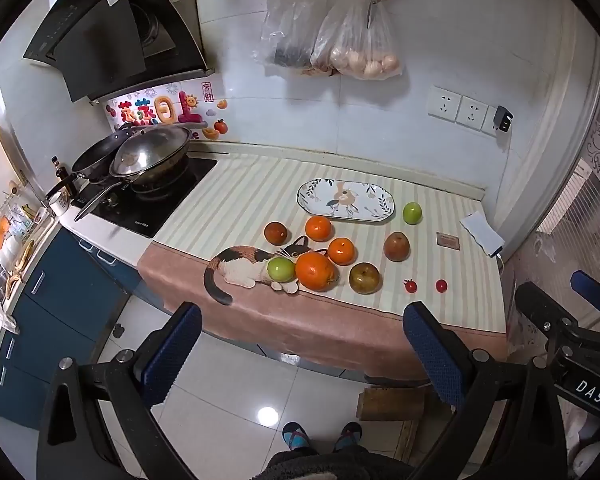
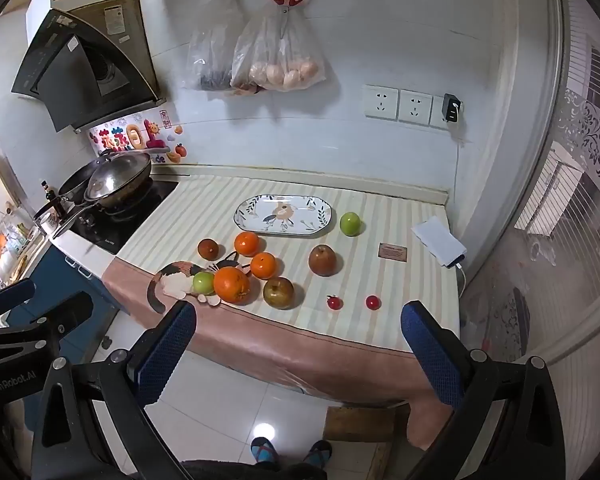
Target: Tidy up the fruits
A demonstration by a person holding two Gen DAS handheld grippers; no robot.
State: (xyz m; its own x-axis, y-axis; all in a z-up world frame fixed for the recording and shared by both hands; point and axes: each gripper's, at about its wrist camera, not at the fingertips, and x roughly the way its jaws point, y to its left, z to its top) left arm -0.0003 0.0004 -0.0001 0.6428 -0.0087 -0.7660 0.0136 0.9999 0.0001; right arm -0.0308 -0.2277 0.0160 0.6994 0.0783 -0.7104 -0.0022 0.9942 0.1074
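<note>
I hold both grippers back from the tabletop, angled down over the floor, and neither has anything in it. My left gripper has its jaws spread wide with only floor tile and the cloth's hanging edge between them; my right gripper is just as wide and just as empty.

The fruit lies ahead of and beyond both grippers, none of it within reach yet. Nearest my left gripper, straight ahead, sits the big orange, touching a small green apple on its left, with a brown pear just to its right. From my right gripper the same cluster lies ahead and left, while the two cherry tomatoes lie almost dead ahead, so I judge the right hand nearer to those.

Further out come two smaller oranges, a dark round fruit and a second brown pear. Farthest are a green apple and, just left of it, the empty oval plate, its long axis running across my line of approach. I take that as the likely destination.
</note>
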